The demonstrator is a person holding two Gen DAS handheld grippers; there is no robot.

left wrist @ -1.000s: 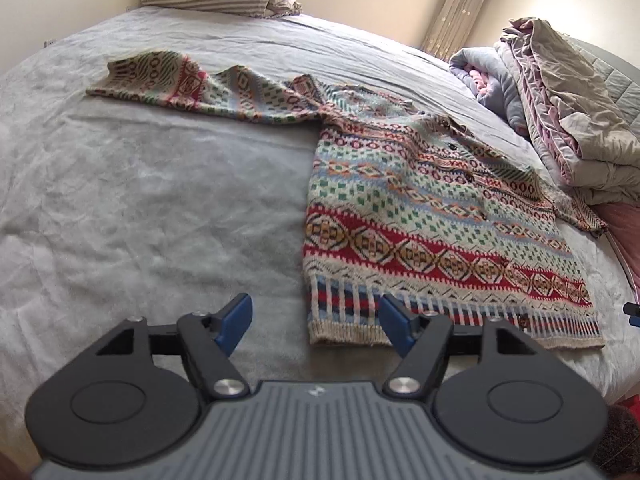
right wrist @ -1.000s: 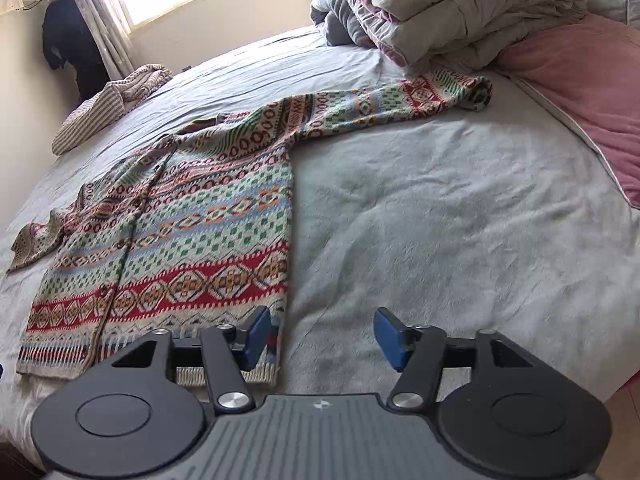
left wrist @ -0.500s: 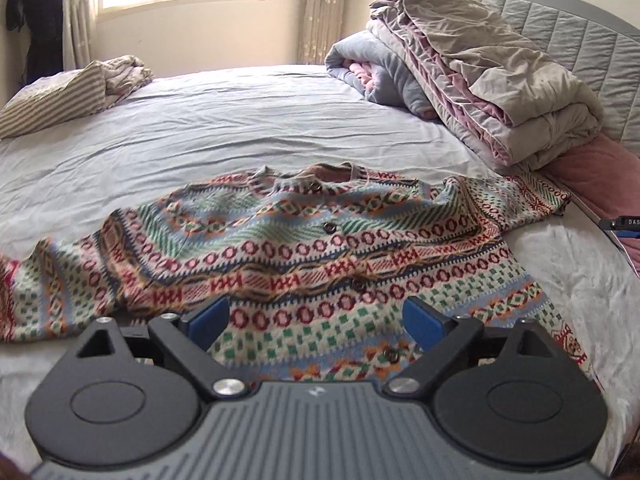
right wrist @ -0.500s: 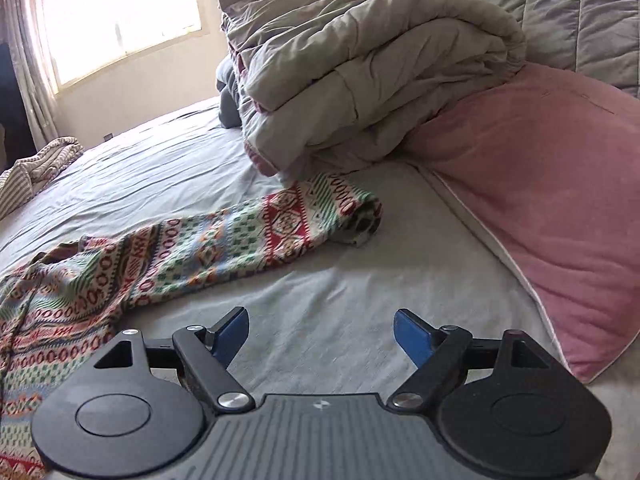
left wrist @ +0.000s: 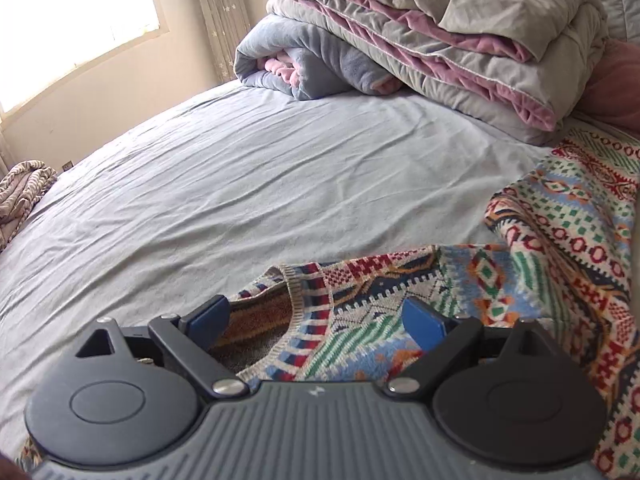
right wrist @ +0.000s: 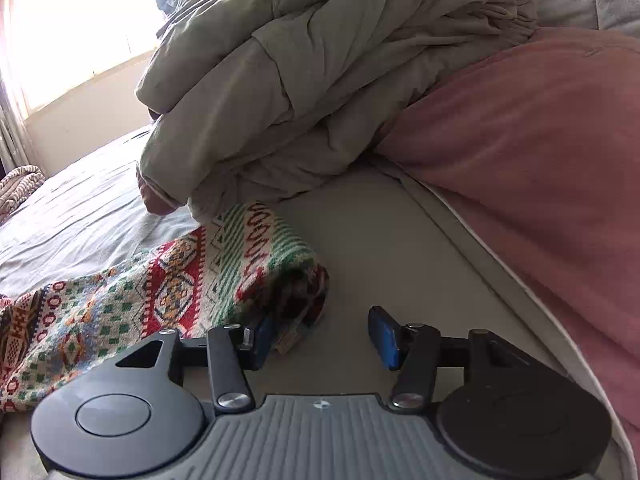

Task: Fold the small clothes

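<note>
A patterned knit cardigan (left wrist: 560, 264) lies spread on the grey bed sheet (left wrist: 280, 168). My left gripper (left wrist: 316, 320) hovers low over its neckline. The jaws stand wide open, with the ribbed collar edge (left wrist: 296, 300) between the blue pads, which do not press on it. In the right wrist view the cardigan's sleeve (right wrist: 180, 280) ends in a rolled cuff (right wrist: 296, 288). My right gripper (right wrist: 322, 338) is at that cuff and its jaws are closing. The cuff's tip lies against the left pad, while the right pad stands apart from it over bare sheet.
A stack of folded duvets (left wrist: 440, 28) (right wrist: 304, 80) sits just behind the sleeve, and a pink pillow (right wrist: 540, 152) lies to its right. A striped cloth (left wrist: 24, 184) lies at the bed's far left edge, under a bright window (left wrist: 72, 12).
The left gripper swung from the cardigan's hem to its collar and its jaws widened. The right gripper travelled along the sleeve to the cuff, and its jaws opened, then narrowed.
</note>
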